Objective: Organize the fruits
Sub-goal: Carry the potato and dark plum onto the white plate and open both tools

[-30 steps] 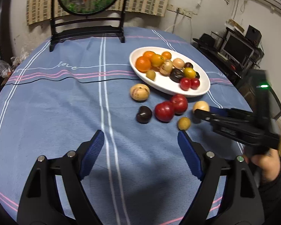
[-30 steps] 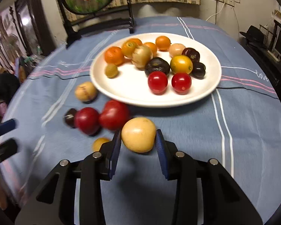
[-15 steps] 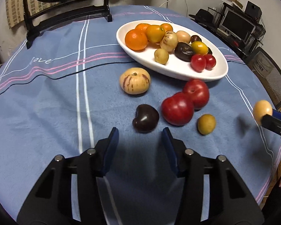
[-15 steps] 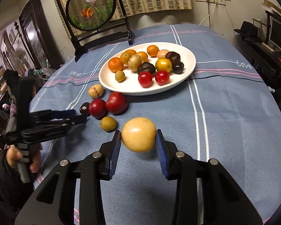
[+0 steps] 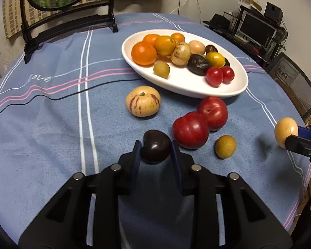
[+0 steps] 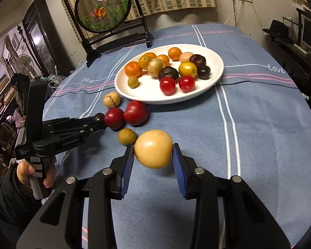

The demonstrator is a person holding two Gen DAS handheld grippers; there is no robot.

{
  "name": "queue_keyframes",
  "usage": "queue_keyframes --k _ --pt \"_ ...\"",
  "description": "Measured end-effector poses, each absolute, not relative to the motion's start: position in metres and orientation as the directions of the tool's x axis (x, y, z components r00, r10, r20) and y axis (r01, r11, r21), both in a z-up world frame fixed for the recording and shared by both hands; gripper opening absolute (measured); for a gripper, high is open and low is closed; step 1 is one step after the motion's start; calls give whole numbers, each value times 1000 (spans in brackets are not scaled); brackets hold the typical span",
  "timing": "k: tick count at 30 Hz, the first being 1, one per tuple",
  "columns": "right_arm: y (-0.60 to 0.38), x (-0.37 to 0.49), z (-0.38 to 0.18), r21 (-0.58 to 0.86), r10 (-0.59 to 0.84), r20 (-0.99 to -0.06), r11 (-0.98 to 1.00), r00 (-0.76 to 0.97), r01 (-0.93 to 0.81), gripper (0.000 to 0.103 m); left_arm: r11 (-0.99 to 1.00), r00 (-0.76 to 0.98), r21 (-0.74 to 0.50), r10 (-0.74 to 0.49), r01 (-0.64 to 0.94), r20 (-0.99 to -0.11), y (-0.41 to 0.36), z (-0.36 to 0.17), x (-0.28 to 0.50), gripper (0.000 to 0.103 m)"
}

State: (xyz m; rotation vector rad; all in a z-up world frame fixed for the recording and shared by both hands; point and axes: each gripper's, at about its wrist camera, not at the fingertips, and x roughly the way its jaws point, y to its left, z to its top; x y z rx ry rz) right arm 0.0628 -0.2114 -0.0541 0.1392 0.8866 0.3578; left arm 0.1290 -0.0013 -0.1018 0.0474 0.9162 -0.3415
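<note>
From your left wrist camera, your left gripper has just closed and now grasps a dark plum resting on the blue tablecloth, stitched "love". Two red fruits crowd its right side — bare cloth lies open to the left. The right gripper is cut off at the frame's edge.

From your right wrist camera, your right gripper clenches a yellow fruit clear of the cloth, short of the white plate. "GenRobot.AI" marks the left tool — smaller print there is unreadable.
</note>
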Motion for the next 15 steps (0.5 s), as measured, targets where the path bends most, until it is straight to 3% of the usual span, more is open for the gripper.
queue_keyframes --k 15 --pt "-188 67 -47 248 376 -732 924 568 -291 38 930 548 -208 -348 303 -761 3 -78 86 30"
